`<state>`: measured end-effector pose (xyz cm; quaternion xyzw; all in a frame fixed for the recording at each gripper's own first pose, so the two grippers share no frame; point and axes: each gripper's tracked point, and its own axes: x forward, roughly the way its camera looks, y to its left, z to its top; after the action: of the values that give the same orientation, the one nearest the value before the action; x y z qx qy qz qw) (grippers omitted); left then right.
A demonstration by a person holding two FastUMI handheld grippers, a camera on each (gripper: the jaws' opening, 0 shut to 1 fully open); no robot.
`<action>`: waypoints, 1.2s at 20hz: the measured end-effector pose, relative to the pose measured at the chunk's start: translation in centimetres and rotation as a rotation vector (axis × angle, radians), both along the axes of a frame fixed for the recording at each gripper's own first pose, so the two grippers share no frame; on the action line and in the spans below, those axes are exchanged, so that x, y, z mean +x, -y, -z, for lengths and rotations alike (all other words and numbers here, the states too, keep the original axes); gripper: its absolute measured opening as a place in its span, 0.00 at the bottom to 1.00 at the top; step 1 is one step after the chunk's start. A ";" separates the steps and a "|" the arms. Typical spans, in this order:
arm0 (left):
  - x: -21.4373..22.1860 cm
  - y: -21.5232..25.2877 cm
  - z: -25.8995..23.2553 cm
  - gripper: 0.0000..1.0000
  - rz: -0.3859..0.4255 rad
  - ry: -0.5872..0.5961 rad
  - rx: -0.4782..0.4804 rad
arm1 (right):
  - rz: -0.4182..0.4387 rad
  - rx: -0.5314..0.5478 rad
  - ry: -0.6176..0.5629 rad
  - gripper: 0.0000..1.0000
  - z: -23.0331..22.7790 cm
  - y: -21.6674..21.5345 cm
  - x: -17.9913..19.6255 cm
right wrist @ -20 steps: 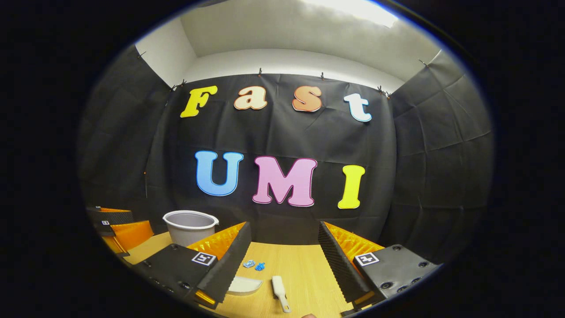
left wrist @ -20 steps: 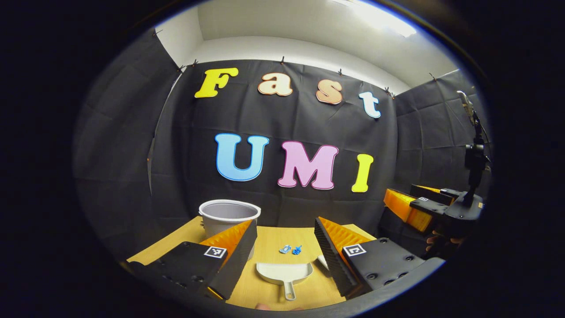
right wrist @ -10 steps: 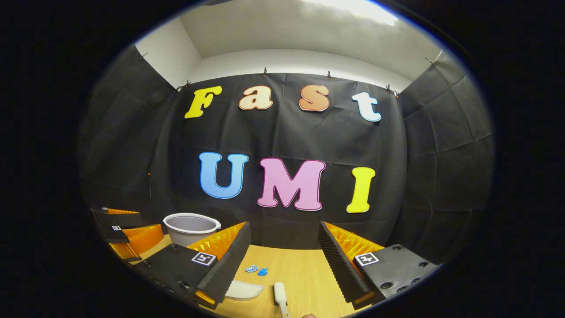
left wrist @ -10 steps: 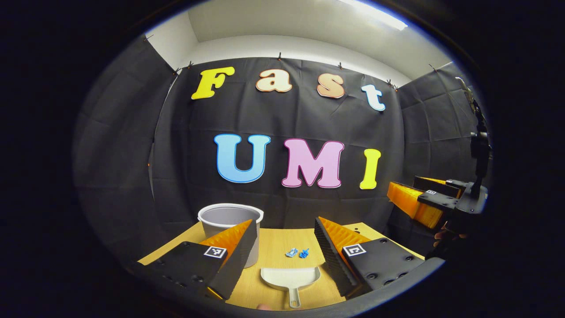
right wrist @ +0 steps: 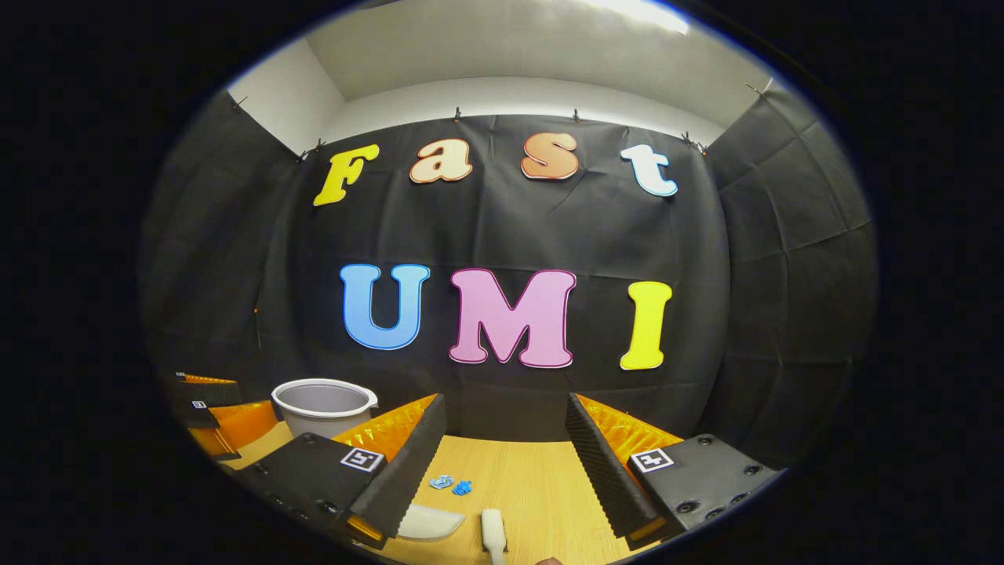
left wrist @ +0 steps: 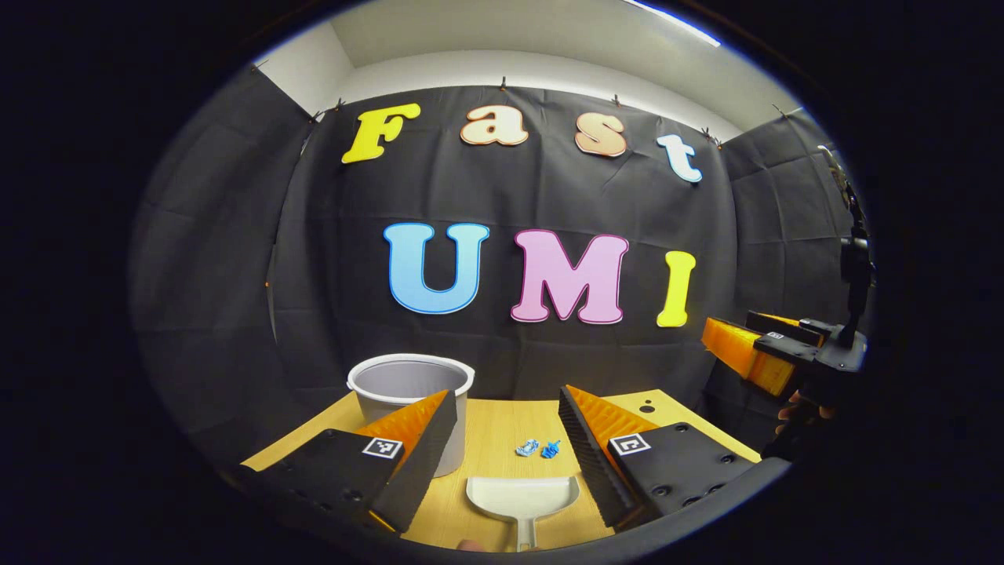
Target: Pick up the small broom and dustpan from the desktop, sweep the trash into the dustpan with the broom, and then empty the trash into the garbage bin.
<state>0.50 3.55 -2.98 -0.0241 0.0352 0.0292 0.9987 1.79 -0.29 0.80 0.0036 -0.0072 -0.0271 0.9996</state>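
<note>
I am holding my left gripper [left wrist: 506, 408] wide apart above the dustpan [left wrist: 522, 496], which is lying flat on the desktop [left wrist: 502, 428] beside the garbage bin [left wrist: 408, 384]. My right gripper [right wrist: 502, 416] is gaping too, over what looks like the broom [right wrist: 492, 530] (cut off low). Blue trash [left wrist: 538, 448] is lying just beyond the dustpan.

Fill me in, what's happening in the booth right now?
A person holds two grippers over a wooden desktop, both open and empty. The left gripper lines up on the white dustpan; the right gripper faces the small broom. Blue trash bits lie past the dustpan, the grey garbage bin at the back left. Nothing picked up yet.
</note>
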 end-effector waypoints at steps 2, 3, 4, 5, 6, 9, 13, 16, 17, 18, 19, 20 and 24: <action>1.1 0.4 1.6 0.78 0.009 -0.058 -0.004 | -0.005 0.005 -0.009 0.98 0.6 0.2 0.7; 1.8 0.6 2.5 0.78 0.012 -0.088 -0.002 | -0.008 0.007 -0.013 0.94 1.0 0.3 1.1; 2.3 0.7 3.5 0.78 0.010 -0.116 0.004 | -0.009 0.009 -0.017 0.94 1.2 0.5 1.5; 2.8 1.0 4.6 0.78 0.012 -0.142 0.009 | -0.011 0.010 -0.021 0.98 1.5 0.8 1.8; 3.4 1.5 5.7 0.78 0.023 -0.169 0.013 | -0.011 0.010 -0.024 0.98 1.8 1.1 2.0; 5.0 2.8 11.6 0.78 0.059 -0.325 0.001 | -0.015 0.007 -0.044 0.94 3.1 1.9 3.0; 3.5 3.9 20.6 0.81 0.058 -0.664 -0.031 | -0.005 0.021 -0.088 0.98 5.2 3.6 3.7; 3.2 3.4 24.0 0.81 0.042 -0.768 -0.068 | -0.005 0.016 -0.111 0.94 6.5 4.7 3.8; 3.1 3.6 25.3 0.81 0.048 -0.814 -0.065 | -0.005 0.009 -0.122 0.94 7.2 5.2 3.9; 2.9 3.6 26.4 0.81 0.051 -0.859 -0.059 | -0.006 0.011 -0.134 0.94 7.8 5.5 4.1; 2.7 3.8 27.2 0.81 0.054 -0.899 -0.056 | -0.006 0.021 -0.147 0.94 8.4 5.8 4.3; 2.8 3.8 28.1 0.81 0.052 -0.927 -0.051 | -0.008 0.034 -0.164 0.98 9.2 6.0 4.3; 2.9 3.8 30.0 0.81 0.045 -1.064 -0.049 | 0.000 0.068 -0.220 0.98 11.6 7.0 4.9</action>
<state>3.43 -0.23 -33.01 -0.0284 0.5378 0.0152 0.8424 6.67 -7.30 -10.80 0.0348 0.1033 -0.0275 0.9937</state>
